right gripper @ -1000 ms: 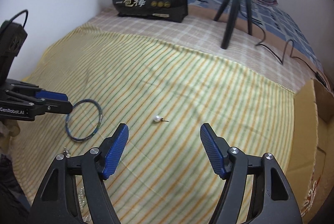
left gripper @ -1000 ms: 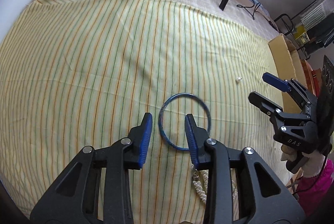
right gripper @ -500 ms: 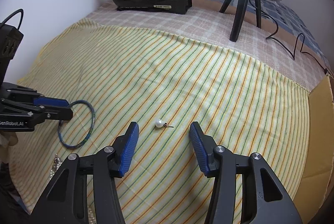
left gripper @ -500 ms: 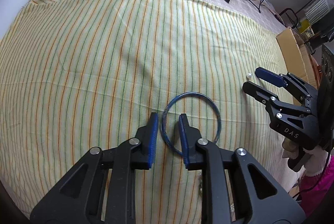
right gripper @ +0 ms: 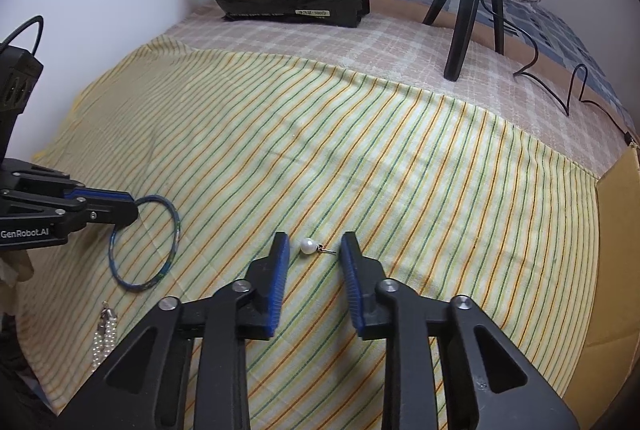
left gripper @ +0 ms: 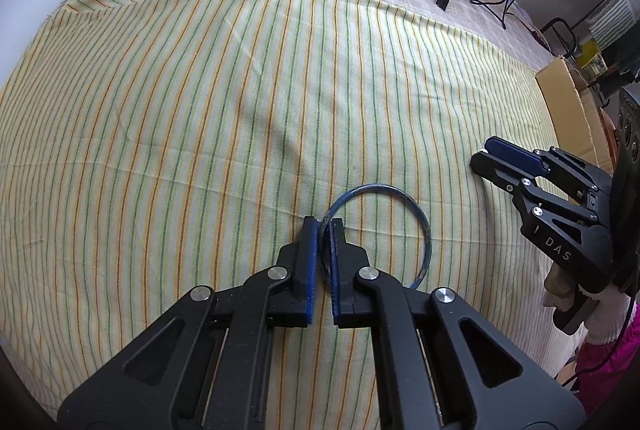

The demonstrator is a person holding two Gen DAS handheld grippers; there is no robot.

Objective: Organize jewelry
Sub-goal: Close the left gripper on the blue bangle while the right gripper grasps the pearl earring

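Both our grippers have just been closing, the left gripper (left gripper: 325,226) now clamped on the blue bangle (left gripper: 400,197) lying on the bed, the right gripper (right gripper: 314,248) apart around the pearl earring (right gripper: 308,246), so we judge nothing sorted yet, pearl strand (right gripper: 105,330) untouched.

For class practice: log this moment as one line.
left tongs: shut on blue bangle | right tongs: closing, astride pearl earring, not touching
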